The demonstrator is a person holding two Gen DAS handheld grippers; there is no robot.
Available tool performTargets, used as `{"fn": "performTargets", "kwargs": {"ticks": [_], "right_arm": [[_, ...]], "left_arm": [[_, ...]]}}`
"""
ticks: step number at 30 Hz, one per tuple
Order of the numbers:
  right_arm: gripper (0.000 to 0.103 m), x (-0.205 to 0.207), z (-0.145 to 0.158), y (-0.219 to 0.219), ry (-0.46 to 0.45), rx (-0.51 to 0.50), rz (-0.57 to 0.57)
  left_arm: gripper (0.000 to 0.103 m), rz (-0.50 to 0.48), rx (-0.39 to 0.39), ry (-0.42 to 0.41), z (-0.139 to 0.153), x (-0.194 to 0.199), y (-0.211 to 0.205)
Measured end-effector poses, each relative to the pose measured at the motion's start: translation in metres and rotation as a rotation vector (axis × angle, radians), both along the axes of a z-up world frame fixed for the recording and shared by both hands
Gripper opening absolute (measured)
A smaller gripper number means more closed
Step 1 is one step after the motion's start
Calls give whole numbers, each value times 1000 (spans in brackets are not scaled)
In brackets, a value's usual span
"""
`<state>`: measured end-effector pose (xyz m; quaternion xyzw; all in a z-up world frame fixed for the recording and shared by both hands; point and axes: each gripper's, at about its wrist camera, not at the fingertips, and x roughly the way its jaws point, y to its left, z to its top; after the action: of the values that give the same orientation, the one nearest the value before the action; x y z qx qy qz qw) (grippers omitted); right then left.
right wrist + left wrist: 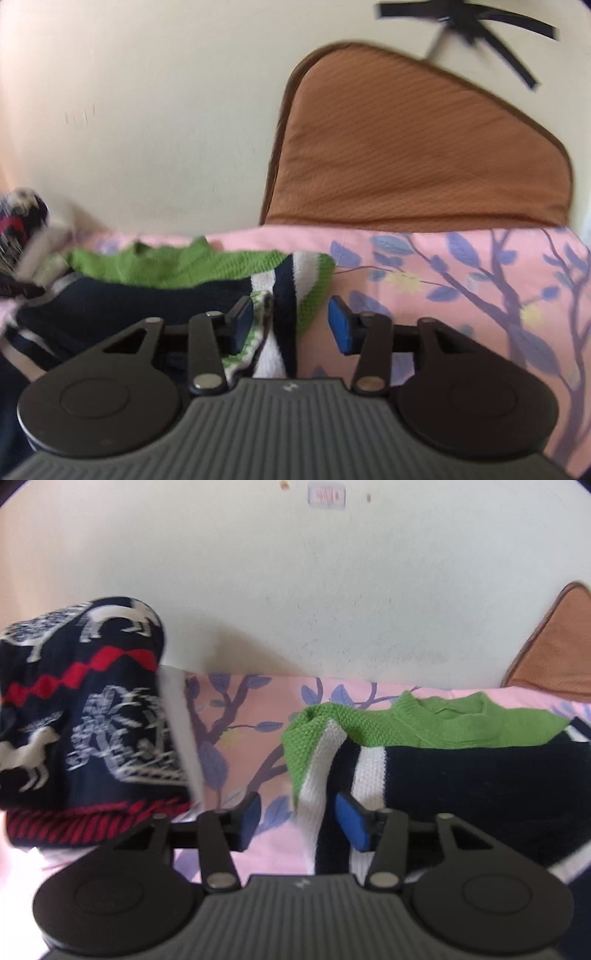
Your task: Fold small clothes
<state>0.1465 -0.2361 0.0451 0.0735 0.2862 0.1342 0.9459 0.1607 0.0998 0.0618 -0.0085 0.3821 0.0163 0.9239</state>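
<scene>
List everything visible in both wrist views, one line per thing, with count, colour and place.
Knitted sweater with green shoulders, white stripes and navy body: one, lying flat on the sheet, spread between both grippers.
Folded navy knit sweater with white animals and red zigzag: one, at the left of the left wrist view, beside the wall.
Floral bed sheet: one, pink with purple branches and blue leaves, under the clothes.
Brown textured cushion: one, leaning against the wall behind the sheet.
Pale wall: one, cream, in the background.
Dark ceiling fan: one, top right of the right wrist view.
Left gripper: one, black with blue pads, open over a sleeve's white stripe.
Right gripper: one, same colours, open around the other sleeve's edge.
</scene>
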Motion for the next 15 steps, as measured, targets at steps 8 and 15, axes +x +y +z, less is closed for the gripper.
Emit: {"fn": "performTargets", "kwargs": {"ticks": [8, 15], "right_arm": [[42, -69, -7, -20, 143, 166, 29], [2, -86, -17, 14, 59, -174, -112]], "left_arm": [[52, -57, -162, 39, 6, -124, 27], [51, -34, -182, 2, 18, -224, 47]]}}
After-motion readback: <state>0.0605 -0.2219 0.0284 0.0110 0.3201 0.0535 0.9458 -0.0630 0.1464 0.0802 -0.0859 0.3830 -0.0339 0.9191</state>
